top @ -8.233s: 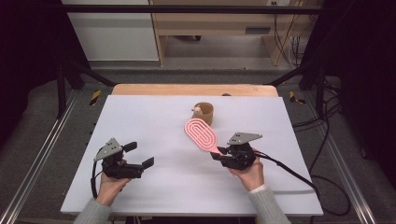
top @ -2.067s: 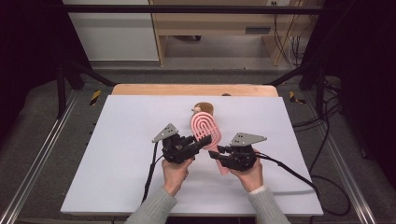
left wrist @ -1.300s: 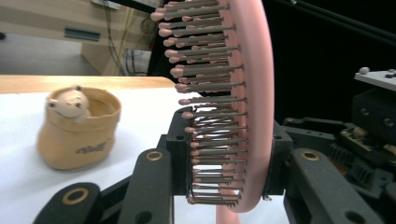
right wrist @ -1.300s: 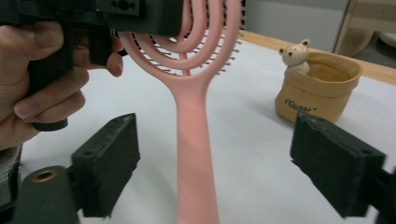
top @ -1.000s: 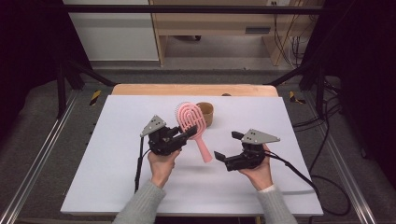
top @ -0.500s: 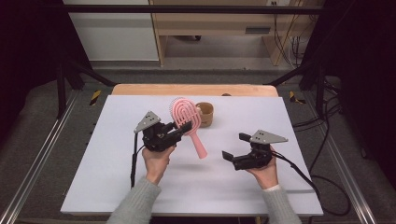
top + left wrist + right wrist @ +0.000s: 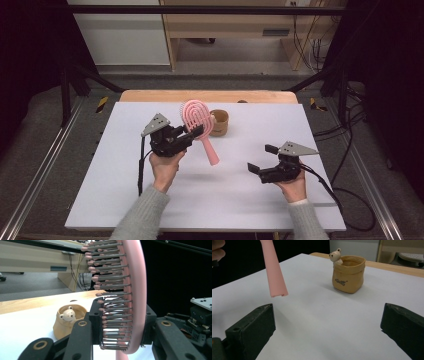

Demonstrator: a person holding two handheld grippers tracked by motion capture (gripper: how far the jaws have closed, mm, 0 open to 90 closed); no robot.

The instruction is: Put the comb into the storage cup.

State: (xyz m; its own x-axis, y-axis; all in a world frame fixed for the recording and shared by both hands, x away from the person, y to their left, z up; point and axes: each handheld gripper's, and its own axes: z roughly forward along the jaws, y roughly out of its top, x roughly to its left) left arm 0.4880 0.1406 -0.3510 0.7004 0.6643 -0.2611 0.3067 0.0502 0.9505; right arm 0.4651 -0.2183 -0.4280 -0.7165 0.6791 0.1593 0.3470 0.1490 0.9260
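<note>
Left gripper (image 7: 196, 133) raised off the table (image 7: 150, 210), forearm angled up from the near edge, jaws clamped on the pink hairbrush (image 7: 198, 124) at its bristled head, handle slanting down to the right. Right gripper (image 7: 263, 159) low at the right, jaws wide apart, holding nothing. Bear cup (image 7: 219, 122) just beyond the brush.
</note>
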